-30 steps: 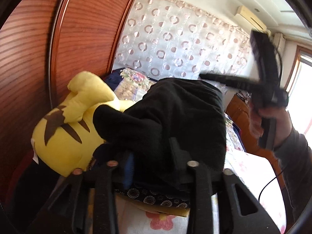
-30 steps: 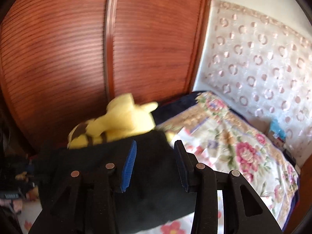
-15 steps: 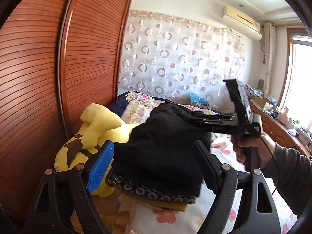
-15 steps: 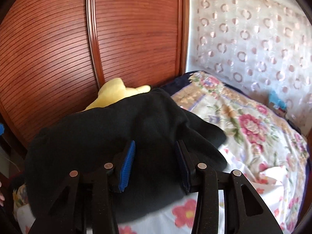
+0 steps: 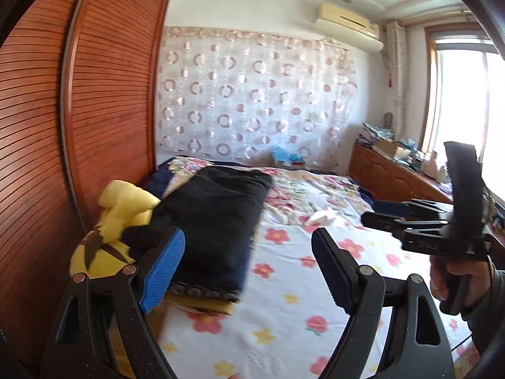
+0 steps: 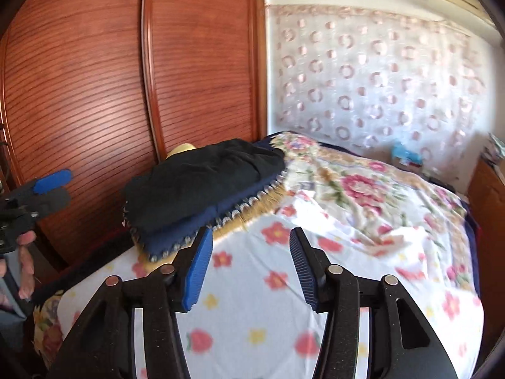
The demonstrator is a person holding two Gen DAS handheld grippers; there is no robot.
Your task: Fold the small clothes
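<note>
The folded black garment lies on top of a stack of folded clothes at the edge of the flowered bed, just beside the wooden wardrobe. A yellow plush toy sits between the stack and the wardrobe, touching the garment. The left gripper hangs over the bed near the stack, its jaws spread wide with nothing between them. The right gripper likewise stands released and bare, short of the stack.
</note>
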